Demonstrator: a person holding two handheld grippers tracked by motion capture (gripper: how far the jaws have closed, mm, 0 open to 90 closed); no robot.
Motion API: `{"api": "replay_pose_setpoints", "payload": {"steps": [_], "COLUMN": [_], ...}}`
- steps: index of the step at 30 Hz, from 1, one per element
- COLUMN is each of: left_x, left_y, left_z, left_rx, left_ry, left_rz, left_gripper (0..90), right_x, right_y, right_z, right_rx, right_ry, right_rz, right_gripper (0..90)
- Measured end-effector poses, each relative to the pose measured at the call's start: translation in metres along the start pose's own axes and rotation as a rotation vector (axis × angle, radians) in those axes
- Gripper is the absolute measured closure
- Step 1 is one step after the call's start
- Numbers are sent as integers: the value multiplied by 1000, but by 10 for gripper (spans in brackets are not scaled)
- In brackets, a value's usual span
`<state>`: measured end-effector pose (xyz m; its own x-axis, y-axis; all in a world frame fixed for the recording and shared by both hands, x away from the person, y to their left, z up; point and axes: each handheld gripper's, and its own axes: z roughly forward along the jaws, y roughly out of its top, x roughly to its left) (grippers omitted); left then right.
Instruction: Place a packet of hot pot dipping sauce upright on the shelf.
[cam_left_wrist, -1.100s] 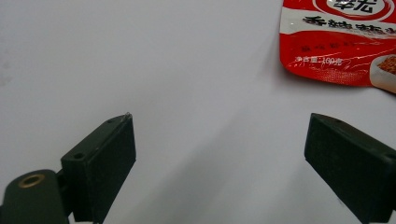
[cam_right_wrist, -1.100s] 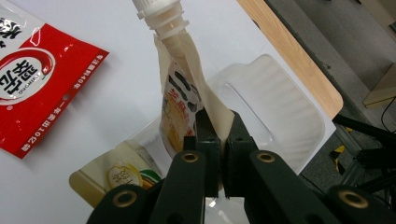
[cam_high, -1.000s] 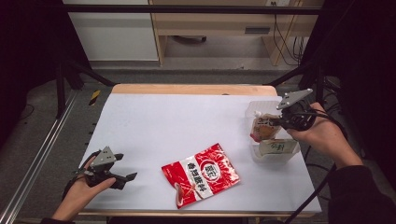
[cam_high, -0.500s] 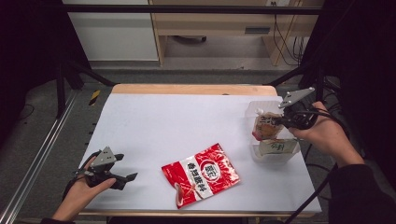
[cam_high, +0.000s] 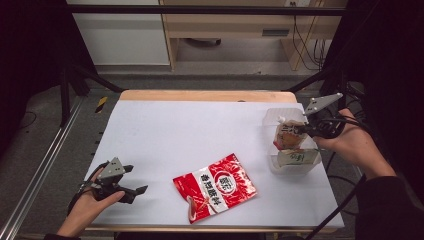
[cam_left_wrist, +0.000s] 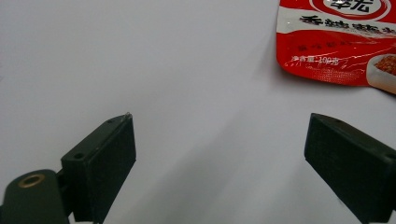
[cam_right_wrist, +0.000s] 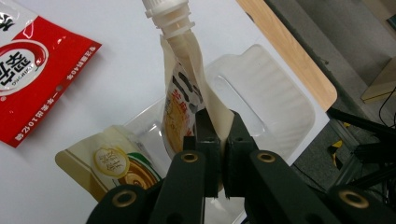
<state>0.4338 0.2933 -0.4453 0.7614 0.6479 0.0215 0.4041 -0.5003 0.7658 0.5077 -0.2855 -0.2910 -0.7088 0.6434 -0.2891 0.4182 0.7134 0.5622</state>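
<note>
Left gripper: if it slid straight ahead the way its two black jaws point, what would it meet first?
Probably bare white table. The open left gripper points across empty surface; the glossy red sauce packet lies ahead but off to the right of its line, so it may only be grazed. Depth is hard to judge.

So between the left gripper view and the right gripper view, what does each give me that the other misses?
Left gripper view: the left gripper, jaws wide apart with nothing between them, hovering over bare white table.

Right gripper view: the right gripper shut on a spouted pouch, held above a clear plastic tray; a second pouch lies in the tray, and the table's wooden edge shows beyond it.

Both: the red sachet lying flat on the white table.
</note>
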Motion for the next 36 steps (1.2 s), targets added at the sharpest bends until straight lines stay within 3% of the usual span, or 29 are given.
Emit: {"api": "replay_pose_setpoints", "payload": {"steps": [15,24,29,36], "left_x": [-1,-2,-2,-1], "left_y": [1,1,0,-1], "left_z": [1,2,2,0], "left_rx": [0,0,-2,-6], "left_ry": [-3,-5,-3,-1], "left_rz": [2,5,2,-1], "left_gripper": [91,90,91,91], "right_x": [2,0,2,7], "right_y": [-11,-7,-2,-5], "right_z": [-7,2,11,27], "right_rx": [-15,-36,-6,11], "right_ry": [22,5,17,38], "right_rz": [2,14,-4,12], "right_gripper": [878,878,878,877]}}
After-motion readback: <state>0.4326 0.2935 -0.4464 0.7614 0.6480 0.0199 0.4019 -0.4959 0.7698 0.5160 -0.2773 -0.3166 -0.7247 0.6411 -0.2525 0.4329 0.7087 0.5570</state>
